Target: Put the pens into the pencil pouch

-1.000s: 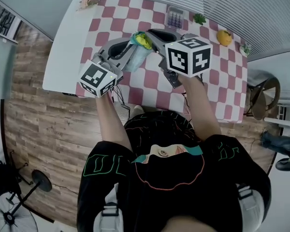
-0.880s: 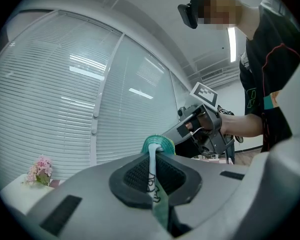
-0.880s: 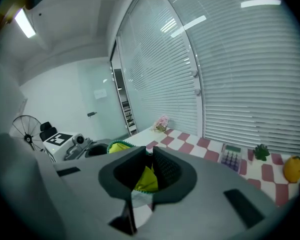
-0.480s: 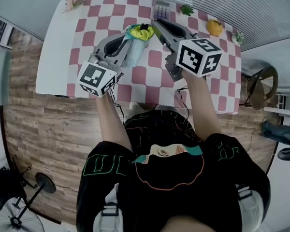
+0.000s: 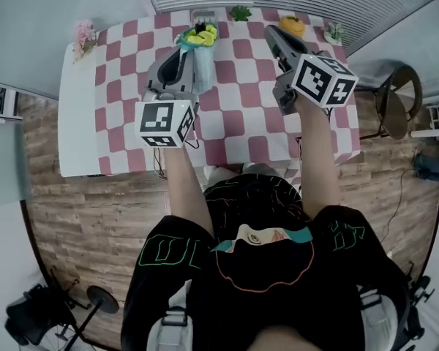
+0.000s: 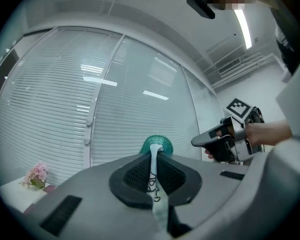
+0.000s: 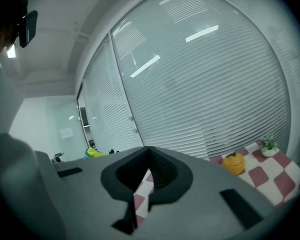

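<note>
Scanning head view: left tool [image 5: 189,50] pinches the pale blue pencil pouch [image 5: 203,72], held above the checkered table [image 5: 234,123]. Yellow-green ends [image 5: 200,36] show at its mouth, probably pens. No loose pens seen. Right tool [image 5: 274,35] well apart.
Left gripper view: jaws clamped on pouch fabric.
Right gripper view: jaws just been closing, now pressed together, empty.
Loading looks done; setting down likely remains.

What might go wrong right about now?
1. The left gripper pinches only a thin edge of the pouch; it may slip and fall, spilling the yellow and green things at its mouth.
2. The right gripper, jaws just closed on nothing, hovers near the orange ornament and might knock it over.
</note>
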Demonstrator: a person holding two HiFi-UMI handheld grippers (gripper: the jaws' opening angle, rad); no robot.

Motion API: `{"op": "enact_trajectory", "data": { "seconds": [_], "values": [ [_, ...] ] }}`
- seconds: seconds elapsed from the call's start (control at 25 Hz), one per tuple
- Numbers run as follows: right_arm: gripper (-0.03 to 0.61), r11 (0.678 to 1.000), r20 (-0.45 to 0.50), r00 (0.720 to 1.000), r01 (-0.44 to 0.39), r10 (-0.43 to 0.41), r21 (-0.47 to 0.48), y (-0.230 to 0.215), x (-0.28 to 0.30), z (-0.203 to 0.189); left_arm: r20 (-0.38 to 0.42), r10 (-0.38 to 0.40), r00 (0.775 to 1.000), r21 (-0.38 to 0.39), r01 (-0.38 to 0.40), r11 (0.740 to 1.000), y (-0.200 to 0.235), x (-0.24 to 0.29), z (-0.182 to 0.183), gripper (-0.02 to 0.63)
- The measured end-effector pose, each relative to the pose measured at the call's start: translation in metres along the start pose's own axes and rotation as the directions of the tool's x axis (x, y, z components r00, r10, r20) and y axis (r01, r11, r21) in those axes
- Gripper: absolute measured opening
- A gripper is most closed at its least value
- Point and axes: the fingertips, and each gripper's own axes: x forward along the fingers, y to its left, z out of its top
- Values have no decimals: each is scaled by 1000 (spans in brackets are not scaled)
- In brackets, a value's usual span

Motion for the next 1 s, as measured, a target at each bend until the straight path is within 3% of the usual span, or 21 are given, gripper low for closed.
{"op": "enact_trajectory", "data": {
  "seconds": [0.2, 0.4, 0.72, 1.0],
  "values": [
    [3, 991, 53, 990, 132, -132, 6, -62, -46, 18, -12, 49, 999, -44, -49, 998, -31, 41, 9, 5],
    [3, 972, 87, 973, 222, -215, -75, -99, -88, 31, -11, 73, 997, -66, -74, 995, -62, 71, 21, 5],
    [3, 920, 167, 953, 290, -253, -264, -134, -133, 71, 1, 163, 987, -85, -163, 983, -98, 112, 41, 3],
    [3, 918, 178, 957, 272, -228, -288, -155, -141, 81, 6, 205, 979, -58, -204, 977, -117, 130, 42, 3]
  ]
}}
